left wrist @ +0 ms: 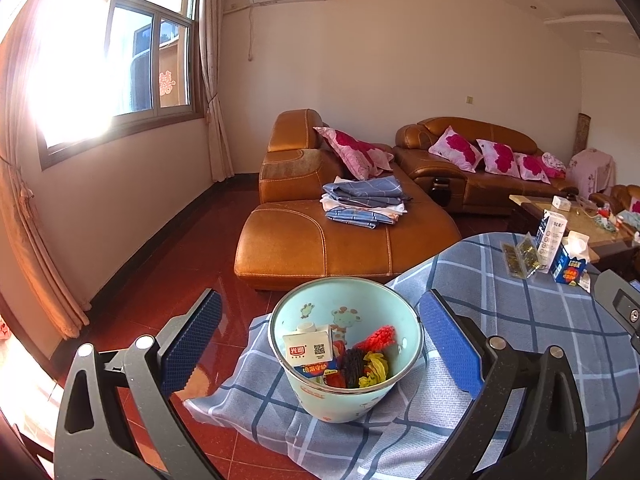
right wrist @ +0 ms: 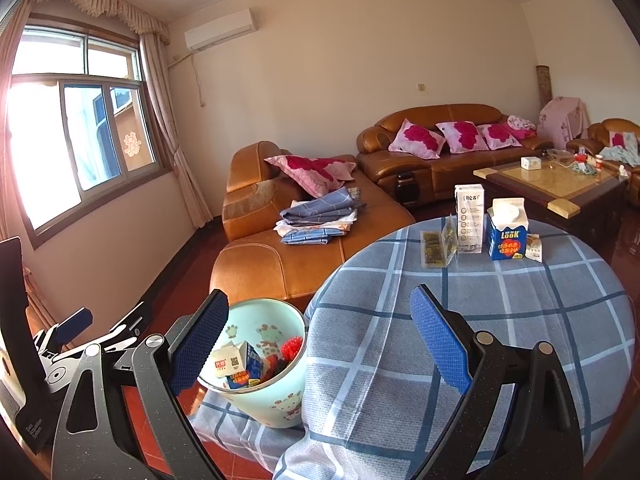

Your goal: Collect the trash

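Trash bin [left wrist: 346, 354] on floor beside table [right wrist: 500, 320], holds cartons, wrappers. Left gripper [left wrist: 320, 344] and right gripper [right wrist: 320, 344] both spread apart, holding nothing.

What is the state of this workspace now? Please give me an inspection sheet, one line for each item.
Surface: round table under a blue checked cloth.
Job's things: pale green bin beside the table, on the hanging cloth, holding a small white carton and coloured scraps. On the table's far side stand a white carton, a blue Look carton, a clear packet and a small wrapper.
Clutter: nothing seen.
Grippers: left gripper open, fingers astride the bin; right gripper open, empty.
Cables: nothing seen on the table.
Surroundings: leather sofa with folded cloth, coffee table, window.
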`<act>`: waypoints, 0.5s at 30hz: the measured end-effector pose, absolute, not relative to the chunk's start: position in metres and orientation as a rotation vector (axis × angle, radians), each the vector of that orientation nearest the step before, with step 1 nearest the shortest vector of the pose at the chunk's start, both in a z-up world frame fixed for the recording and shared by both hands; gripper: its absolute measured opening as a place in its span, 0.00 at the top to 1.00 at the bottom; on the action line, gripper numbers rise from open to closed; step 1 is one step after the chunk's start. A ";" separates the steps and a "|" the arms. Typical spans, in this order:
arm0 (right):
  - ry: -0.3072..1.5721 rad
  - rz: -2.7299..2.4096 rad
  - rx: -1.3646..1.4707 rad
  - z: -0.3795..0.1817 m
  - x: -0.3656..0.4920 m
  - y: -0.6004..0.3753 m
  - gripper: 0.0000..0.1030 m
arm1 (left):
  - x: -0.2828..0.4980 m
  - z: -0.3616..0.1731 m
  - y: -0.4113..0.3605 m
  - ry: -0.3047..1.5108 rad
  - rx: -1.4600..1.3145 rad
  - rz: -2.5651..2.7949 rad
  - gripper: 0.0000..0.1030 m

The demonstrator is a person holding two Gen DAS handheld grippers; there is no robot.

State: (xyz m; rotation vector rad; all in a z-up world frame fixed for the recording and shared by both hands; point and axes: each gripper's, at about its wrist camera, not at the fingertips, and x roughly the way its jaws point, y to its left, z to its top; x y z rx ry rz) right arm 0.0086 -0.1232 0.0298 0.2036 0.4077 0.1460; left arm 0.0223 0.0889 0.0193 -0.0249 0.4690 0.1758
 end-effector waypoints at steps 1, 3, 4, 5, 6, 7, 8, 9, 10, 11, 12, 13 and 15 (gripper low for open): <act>0.408 0.146 0.205 0.030 0.009 -0.124 0.12 | 0.022 0.019 0.090 0.468 -0.027 0.176 0.06; 0.409 0.145 0.204 0.029 0.009 -0.124 0.12 | 0.021 0.020 0.091 0.464 -0.032 0.182 0.06; 0.409 0.145 0.204 0.029 0.009 -0.124 0.12 | 0.021 0.021 0.092 0.462 -0.033 0.183 0.06; 0.409 0.146 0.205 0.029 0.009 -0.124 0.12 | 0.022 0.021 0.092 0.462 -0.034 0.184 0.06; 0.409 0.147 0.205 0.029 0.009 -0.124 0.12 | 0.022 0.021 0.092 0.462 -0.036 0.186 0.06; 0.410 0.148 0.206 0.029 0.009 -0.125 0.12 | 0.023 0.021 0.092 0.461 -0.041 0.189 0.06; 0.409 0.147 0.205 0.029 0.009 -0.125 0.12 | 0.023 0.021 0.092 0.460 -0.042 0.191 0.06; 0.409 0.147 0.204 0.029 0.009 -0.125 0.12 | 0.023 0.021 0.092 0.461 -0.040 0.193 0.06; 0.409 0.147 0.204 0.029 0.009 -0.125 0.12 | 0.023 0.021 0.092 0.461 -0.038 0.195 0.06; 0.410 0.147 0.204 0.029 0.010 -0.125 0.12 | 0.023 0.021 0.091 0.460 -0.037 0.194 0.06; 0.410 0.146 0.205 0.029 0.009 -0.125 0.12 | 0.024 0.020 0.091 0.459 -0.038 0.191 0.06; 0.411 0.146 0.205 0.030 0.010 -0.126 0.12 | 0.024 0.020 0.091 0.459 -0.038 0.186 0.06; 0.411 0.145 0.205 0.029 0.010 -0.126 0.12 | 0.023 0.020 0.090 0.458 -0.034 0.183 0.06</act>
